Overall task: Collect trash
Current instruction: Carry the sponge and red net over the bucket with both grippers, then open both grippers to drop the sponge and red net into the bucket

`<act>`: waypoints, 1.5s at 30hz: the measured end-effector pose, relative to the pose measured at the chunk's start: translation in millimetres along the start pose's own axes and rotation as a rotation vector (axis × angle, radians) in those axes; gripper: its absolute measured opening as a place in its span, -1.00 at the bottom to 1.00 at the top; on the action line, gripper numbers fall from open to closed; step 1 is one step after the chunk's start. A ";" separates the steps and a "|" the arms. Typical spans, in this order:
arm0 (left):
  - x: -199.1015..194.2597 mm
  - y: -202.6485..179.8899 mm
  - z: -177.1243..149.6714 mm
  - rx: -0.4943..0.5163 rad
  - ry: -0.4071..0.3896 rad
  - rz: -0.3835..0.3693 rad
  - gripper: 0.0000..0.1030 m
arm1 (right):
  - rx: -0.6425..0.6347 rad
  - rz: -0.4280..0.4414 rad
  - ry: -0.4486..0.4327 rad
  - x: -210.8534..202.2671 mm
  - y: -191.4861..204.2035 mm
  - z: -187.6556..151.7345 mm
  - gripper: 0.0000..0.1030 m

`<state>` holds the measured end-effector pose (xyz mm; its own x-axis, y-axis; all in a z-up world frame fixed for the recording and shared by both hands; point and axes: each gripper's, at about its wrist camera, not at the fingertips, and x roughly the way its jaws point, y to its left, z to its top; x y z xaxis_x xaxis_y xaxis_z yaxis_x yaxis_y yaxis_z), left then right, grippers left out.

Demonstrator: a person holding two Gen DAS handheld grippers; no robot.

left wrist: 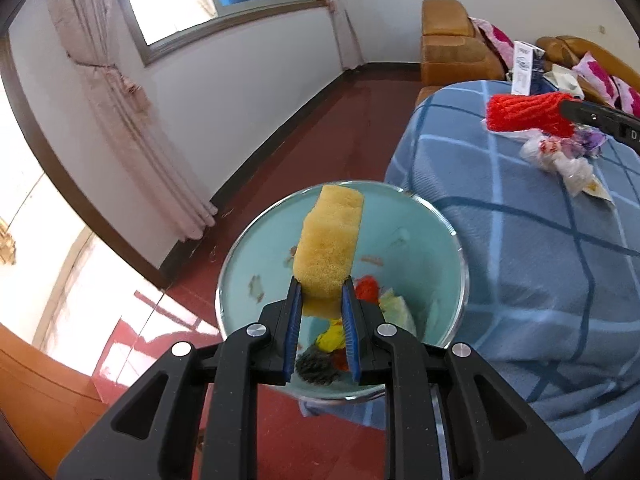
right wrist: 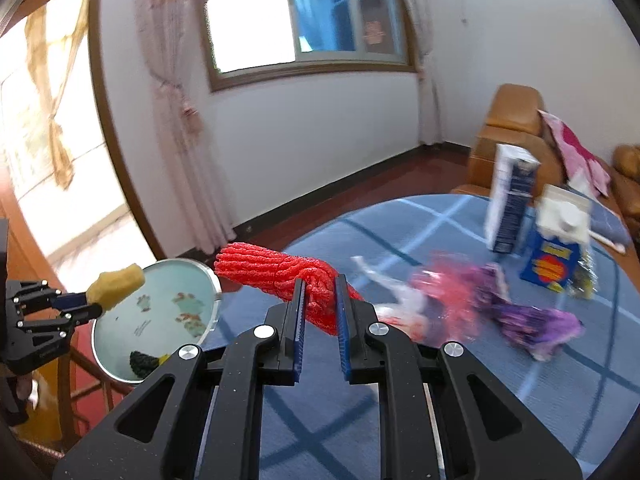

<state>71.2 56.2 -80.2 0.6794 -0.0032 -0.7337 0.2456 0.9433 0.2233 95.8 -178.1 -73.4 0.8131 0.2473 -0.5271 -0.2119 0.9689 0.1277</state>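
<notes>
My left gripper (left wrist: 322,280) is shut on a yellow sponge (left wrist: 330,240), which hangs over the mouth of a light teal bin (left wrist: 436,248) beside the table. Red, yellow and dark scraps (left wrist: 332,340) lie at the bin's bottom. My right gripper (right wrist: 322,280) is shut on a red foam net (right wrist: 280,276), held above the blue checked tablecloth (right wrist: 400,380) near the bin (right wrist: 160,320). In the right wrist view the left gripper (right wrist: 90,304) and its sponge (right wrist: 116,286) show at the far left. From the left wrist view the red net (left wrist: 528,114) hangs at the upper right.
Crumpled plastic wrappers, white, pink and purple (right wrist: 480,304), lie on the table. Two cartons stand further back, a white and blue one (right wrist: 510,204) and a blue and yellow one (right wrist: 556,248). An orange sofa (left wrist: 452,44) stands beyond. Red floor (left wrist: 312,128) runs to the wall.
</notes>
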 end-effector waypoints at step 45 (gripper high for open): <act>5.3 32.7 -12.6 -0.045 0.029 0.073 -0.62 | -0.240 0.087 0.101 59.9 92.9 -0.8 -0.70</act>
<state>74.0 91.2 -84.9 0.6738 0.0747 -0.7351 0.1648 0.9546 0.2481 124.4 -73.3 -93.8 0.7308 0.3158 -0.6052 -0.4107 0.9116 -0.0203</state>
